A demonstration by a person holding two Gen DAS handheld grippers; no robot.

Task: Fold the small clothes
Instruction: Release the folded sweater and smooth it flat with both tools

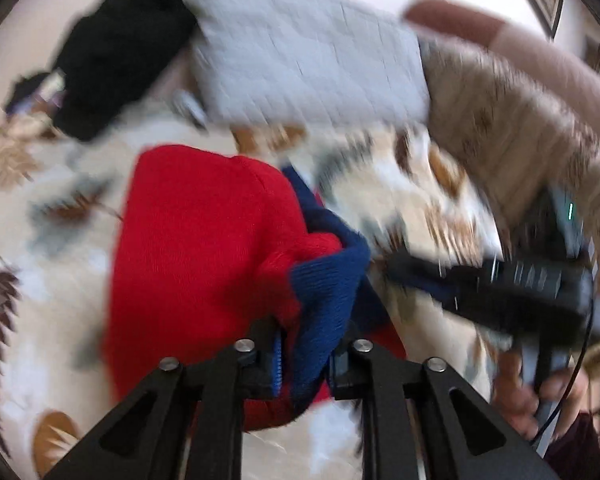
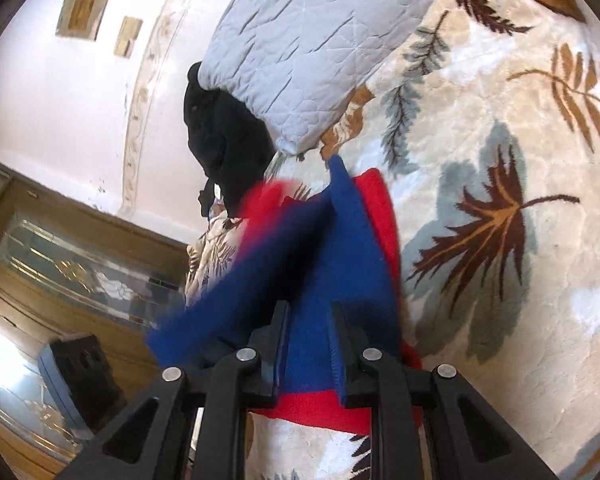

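A small red knit garment (image 1: 196, 248) with dark blue trim (image 1: 328, 292) lies on a leaf-patterned blanket (image 1: 52, 240). My left gripper (image 1: 306, 354) is shut on the blue trim and red knit, lifting a fold. My right gripper (image 2: 306, 344) is shut on the same garment (image 2: 376, 208) at its blue band (image 2: 312, 264), held up off the blanket (image 2: 500, 160). The right gripper also shows in the left wrist view (image 1: 392, 264), blurred, at the right, beside the garment's blue edge.
A grey quilted pillow (image 1: 312, 68) and a black garment (image 1: 120, 60) lie at the far side; both also show in the right wrist view, the pillow (image 2: 320, 48) and black garment (image 2: 224, 148). A beige blanket (image 1: 520, 140) is bunched at right. A wooden cabinet (image 2: 80, 248) stands beyond the bed.
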